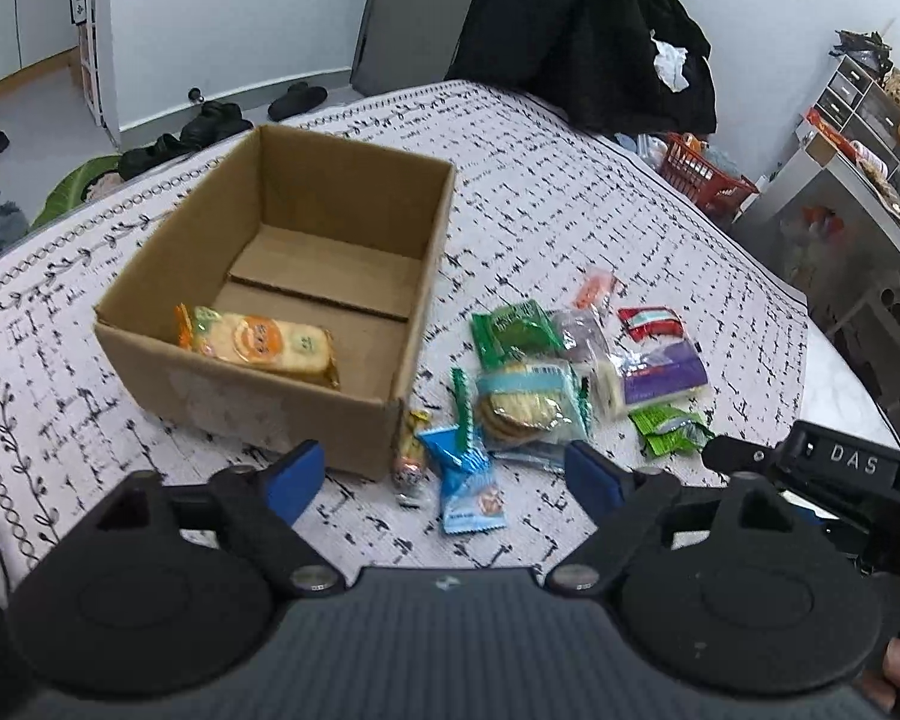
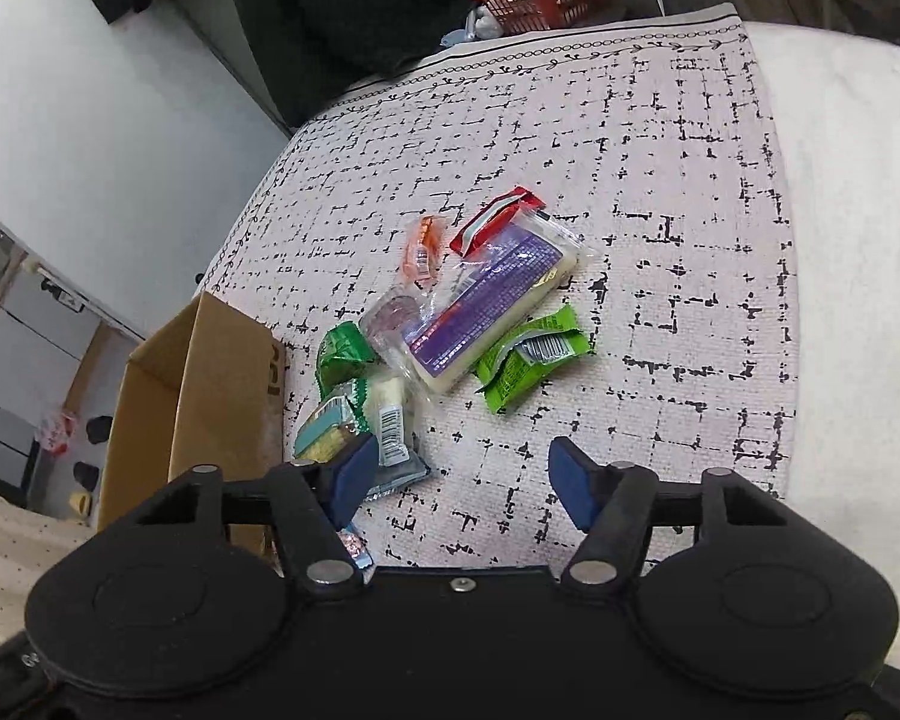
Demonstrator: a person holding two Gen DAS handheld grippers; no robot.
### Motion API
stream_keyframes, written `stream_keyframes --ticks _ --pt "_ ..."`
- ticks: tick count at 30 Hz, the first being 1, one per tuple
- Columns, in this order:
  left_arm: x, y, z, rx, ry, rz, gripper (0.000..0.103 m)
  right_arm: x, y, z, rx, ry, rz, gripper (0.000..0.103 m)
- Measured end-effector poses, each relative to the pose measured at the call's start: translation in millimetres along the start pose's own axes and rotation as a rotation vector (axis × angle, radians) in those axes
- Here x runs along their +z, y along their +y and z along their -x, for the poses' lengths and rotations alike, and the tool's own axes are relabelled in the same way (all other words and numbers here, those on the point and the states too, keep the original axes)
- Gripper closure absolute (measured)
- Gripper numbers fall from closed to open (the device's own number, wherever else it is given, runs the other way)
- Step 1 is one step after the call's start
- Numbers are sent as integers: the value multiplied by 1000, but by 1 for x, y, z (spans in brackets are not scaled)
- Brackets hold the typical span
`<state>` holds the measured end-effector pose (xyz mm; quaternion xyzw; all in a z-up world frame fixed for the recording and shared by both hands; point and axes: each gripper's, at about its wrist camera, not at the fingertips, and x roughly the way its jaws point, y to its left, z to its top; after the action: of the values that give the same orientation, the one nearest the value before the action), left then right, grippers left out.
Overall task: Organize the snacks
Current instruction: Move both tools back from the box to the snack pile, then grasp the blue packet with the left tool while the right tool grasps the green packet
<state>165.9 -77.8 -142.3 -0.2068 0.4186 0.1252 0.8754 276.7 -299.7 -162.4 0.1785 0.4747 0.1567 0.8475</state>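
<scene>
An open cardboard box stands on the patterned tablecloth and holds one orange cracker pack. A pile of snack packets lies to its right: a blue packet, a round-cracker pack, a purple bar, a bright green packet and a red packet. My left gripper is open and empty above the blue packet. My right gripper is open and empty just short of the pile, with the purple bar, the green packet and the box ahead of it.
A chair with dark clothes stands behind the table. A red basket sits beyond the far right edge. Shelves with clutter are at the right. The right gripper's body shows at the right edge of the left wrist view.
</scene>
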Motion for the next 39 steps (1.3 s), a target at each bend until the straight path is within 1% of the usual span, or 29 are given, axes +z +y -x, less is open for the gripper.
stream_keyframes --ticks 1,4,5,7,10,15,19,28,36,38,39 --pt "0 -2 -2 -2 5 0 25 0 -1 -1 4 0 -2 44" --pt "-3 -9 -10 5 21 -9 30 1 -5 -6 9 10 -14 46" --pt "-4 -10 -13 8 26 -11 32 1 -6 -7 14 11 -19 46" --pt "-6 -14 -18 8 37 -15 38 3 -9 -10 16 13 -29 47" --pt "-8 -20 -26 9 45 -28 44 5 -15 -16 27 25 -52 47" --pt "-12 -29 -44 24 67 -38 46 9 -21 -26 46 43 -68 47" --pt "-12 -34 -58 37 85 -49 52 12 -25 -37 50 63 -82 48" --pt "-8 -36 -89 82 139 -44 56 18 -35 -60 49 104 -114 48" --pt "-7 -37 -106 114 163 -48 56 24 -38 -73 41 82 -118 48" --pt "-8 -36 -109 122 172 -47 61 25 -39 -75 38 74 -116 49" --pt "-8 -36 -109 128 170 -50 67 26 -39 -75 37 71 -116 49"
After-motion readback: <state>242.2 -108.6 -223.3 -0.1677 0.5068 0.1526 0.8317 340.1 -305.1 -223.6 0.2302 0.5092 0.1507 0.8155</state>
